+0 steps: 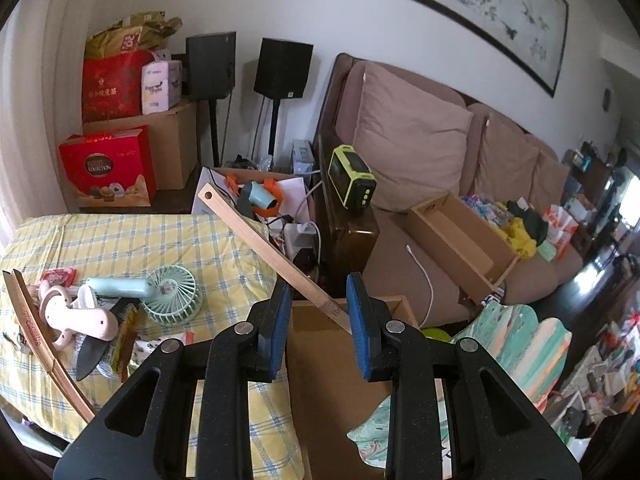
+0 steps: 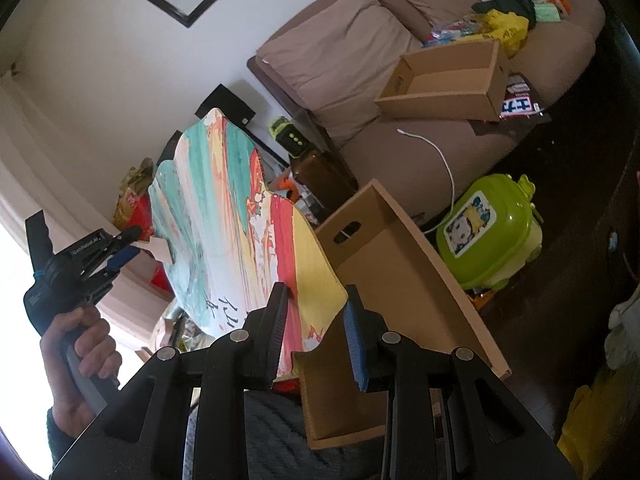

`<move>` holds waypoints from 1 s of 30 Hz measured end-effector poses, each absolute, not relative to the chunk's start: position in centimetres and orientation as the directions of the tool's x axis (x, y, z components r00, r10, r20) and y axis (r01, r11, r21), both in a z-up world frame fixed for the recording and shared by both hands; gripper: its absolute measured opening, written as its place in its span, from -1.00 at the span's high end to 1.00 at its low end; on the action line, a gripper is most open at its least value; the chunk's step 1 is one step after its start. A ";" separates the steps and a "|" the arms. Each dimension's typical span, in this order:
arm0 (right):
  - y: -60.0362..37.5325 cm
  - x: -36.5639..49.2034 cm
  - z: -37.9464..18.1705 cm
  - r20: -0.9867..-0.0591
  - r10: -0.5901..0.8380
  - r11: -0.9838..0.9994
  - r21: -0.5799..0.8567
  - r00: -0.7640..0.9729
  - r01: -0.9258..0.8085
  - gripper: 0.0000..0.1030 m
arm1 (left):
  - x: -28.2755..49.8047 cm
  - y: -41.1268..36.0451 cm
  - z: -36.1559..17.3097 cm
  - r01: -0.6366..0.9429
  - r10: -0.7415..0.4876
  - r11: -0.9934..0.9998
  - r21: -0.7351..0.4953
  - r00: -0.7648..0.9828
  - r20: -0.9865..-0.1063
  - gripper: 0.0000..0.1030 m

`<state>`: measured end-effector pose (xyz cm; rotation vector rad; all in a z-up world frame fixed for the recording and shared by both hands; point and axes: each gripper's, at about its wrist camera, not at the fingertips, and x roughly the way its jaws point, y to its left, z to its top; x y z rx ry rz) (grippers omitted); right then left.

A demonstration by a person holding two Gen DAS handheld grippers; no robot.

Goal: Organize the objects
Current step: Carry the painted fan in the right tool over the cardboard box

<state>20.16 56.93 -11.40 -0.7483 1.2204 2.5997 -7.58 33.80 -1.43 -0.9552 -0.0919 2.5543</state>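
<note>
**Fan held at both ends over the box**

The left gripper [image 2: 134,246] clamps the wooden handle [image 2: 162,250] of the painted fan [image 2: 240,216]; the right gripper [image 2: 314,320] pinches the fan's lower yellow edge; the fan hangs tilted just beside the open cardboard box [image 2: 420,256]; a hand [image 2: 86,354] grips the left tool.
</note>
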 end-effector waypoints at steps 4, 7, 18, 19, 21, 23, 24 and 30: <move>57.4 20.1 -12.5 -0.519 -0.058 -0.629 0.682 -0.853 -0.372 0.47 | -7.7 34.5 -2.3 -0.350 0.393 -0.916 -0.198 -0.673 -0.627 0.51; 57.5 20.1 -13.0 -0.532 -0.047 -0.630 0.672 -0.845 -0.389 0.47 | -7.9 35.1 -3.0 -0.354 0.389 -0.916 -0.189 -0.667 -0.635 0.50; 57.5 19.7 -13.9 -0.569 -0.036 -0.643 0.643 -0.822 -0.416 0.47 | -9.1 36.0 -5.1 -0.348 0.380 -0.918 -0.189 -0.640 -0.668 0.51; 57.4 19.6 -13.9 -0.571 -0.037 -0.645 0.641 -0.820 -0.417 0.47 | -9.2 35.9 -5.2 -0.348 0.379 -0.918 -0.188 -0.639 -0.669 0.51; 57.3 19.6 -14.0 -0.573 -0.039 -0.645 0.640 -0.818 -0.418 0.47 | -9.3 36.1 -5.5 -0.349 0.376 -0.919 -0.184 -0.637 -0.673 0.51; 57.3 19.5 -14.2 -0.576 -0.041 -0.643 0.640 -0.816 -0.420 0.48 | -9.5 36.2 -5.8 -0.349 0.373 -0.920 -0.181 -0.631 -0.680 0.50; 57.3 19.5 -14.4 -0.577 -0.043 -0.641 0.642 -0.815 -0.421 0.48 | -9.7 36.4 -6.0 -0.349 0.371 -0.920 -0.179 -0.629 -0.683 0.51; 57.6 19.3 -15.4 -0.590 -0.055 -0.630 0.646 -0.805 -0.430 0.49 | -10.0 36.9 -6.9 -0.348 0.361 -0.922 -0.167 -0.623 -0.694 0.51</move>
